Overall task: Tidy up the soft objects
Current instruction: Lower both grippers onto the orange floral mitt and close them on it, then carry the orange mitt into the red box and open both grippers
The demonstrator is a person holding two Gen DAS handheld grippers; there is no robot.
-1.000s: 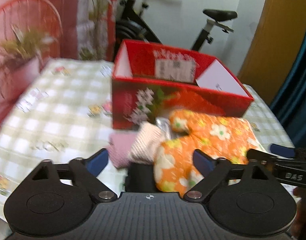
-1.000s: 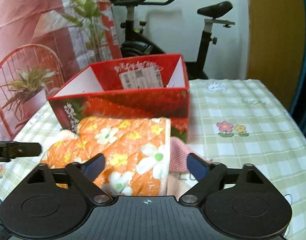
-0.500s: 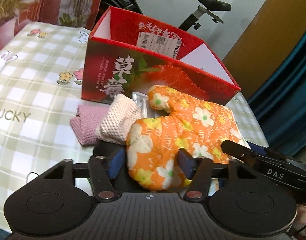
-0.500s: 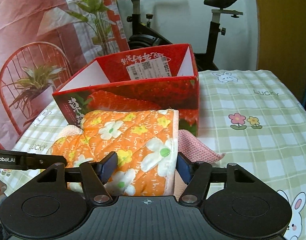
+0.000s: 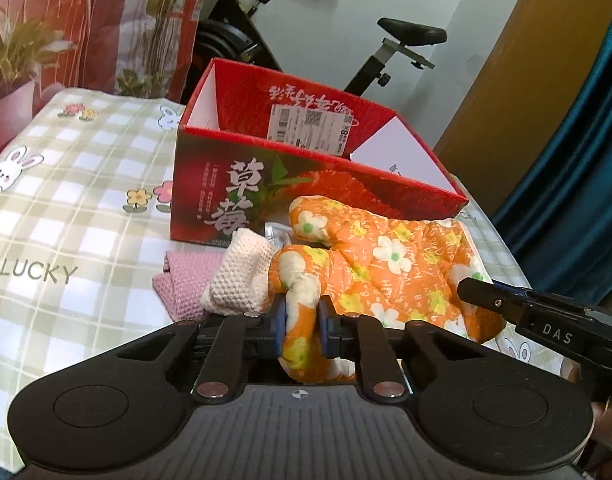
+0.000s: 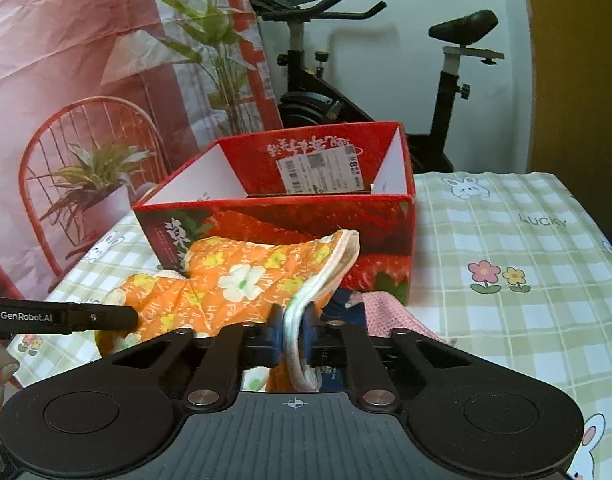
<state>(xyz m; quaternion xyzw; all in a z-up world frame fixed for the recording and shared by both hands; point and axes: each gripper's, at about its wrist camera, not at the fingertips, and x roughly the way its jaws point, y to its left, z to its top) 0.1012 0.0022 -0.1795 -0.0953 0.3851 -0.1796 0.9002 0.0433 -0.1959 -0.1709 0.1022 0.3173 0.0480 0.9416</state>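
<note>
While both grippers pinch it | orange floral oven mitt [image 5: 390, 276] bunched, creased

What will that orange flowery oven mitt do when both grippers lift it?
The oven mitt probably sags between the grips: its padded fabric already bunches where the left gripper is closing on it. The right gripper pinches only its cuff edge, so it may slip. It looks light.

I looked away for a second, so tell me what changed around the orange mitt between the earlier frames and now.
Both grippers closed onto the orange floral mitt: the left gripper, jaws still closing, pinches its fingertip end, and the right gripper clamps its white-trimmed cuff, which now stands lifted and bunched. The red strawberry box, the pink cloth and the cream knit piece stayed put on the checked tablecloth.
</note>
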